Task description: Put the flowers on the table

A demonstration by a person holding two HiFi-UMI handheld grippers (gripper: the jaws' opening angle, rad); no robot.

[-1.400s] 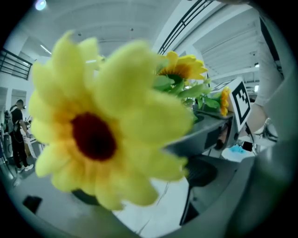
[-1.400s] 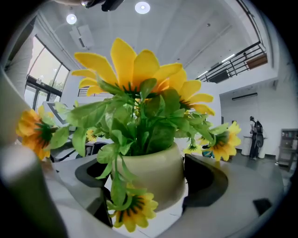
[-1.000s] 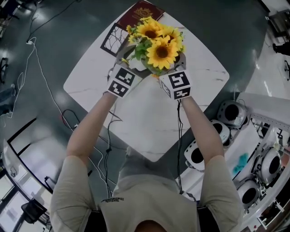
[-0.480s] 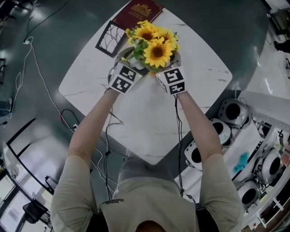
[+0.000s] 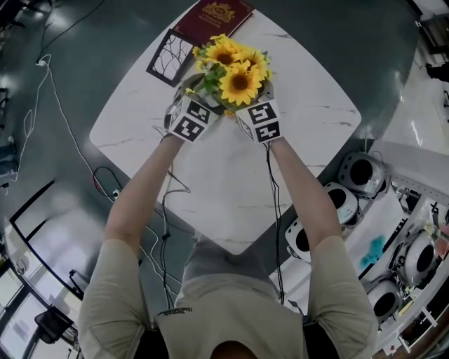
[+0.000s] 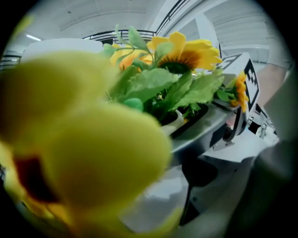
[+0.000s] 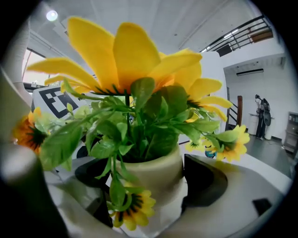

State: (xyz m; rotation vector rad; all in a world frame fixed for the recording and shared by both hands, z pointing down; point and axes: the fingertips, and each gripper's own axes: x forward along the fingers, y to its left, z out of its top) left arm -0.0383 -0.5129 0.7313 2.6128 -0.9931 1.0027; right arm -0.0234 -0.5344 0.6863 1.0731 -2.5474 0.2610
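A cream ceramic pot (image 7: 156,179) of artificial yellow sunflowers (image 5: 235,70) hangs between both grippers over the far part of the white marble-look table (image 5: 309,140). It is just on the near side of a dark red booklet (image 5: 214,17) and a black-framed card (image 5: 168,57). The right gripper (image 5: 261,98) has its dark-padded jaws pressed against the pot's sides. The left gripper (image 5: 186,97) sits at the pot's left, but a blurred petal fills its own view, so I cannot tell how its jaws stand. Whether the pot's base touches the tabletop is not visible (it looks aloft to me). The risk is a tilt. The bouquet is top-heavy, so uneven lowering or one gripper releasing early could tip the pot, or drop it onto the card.
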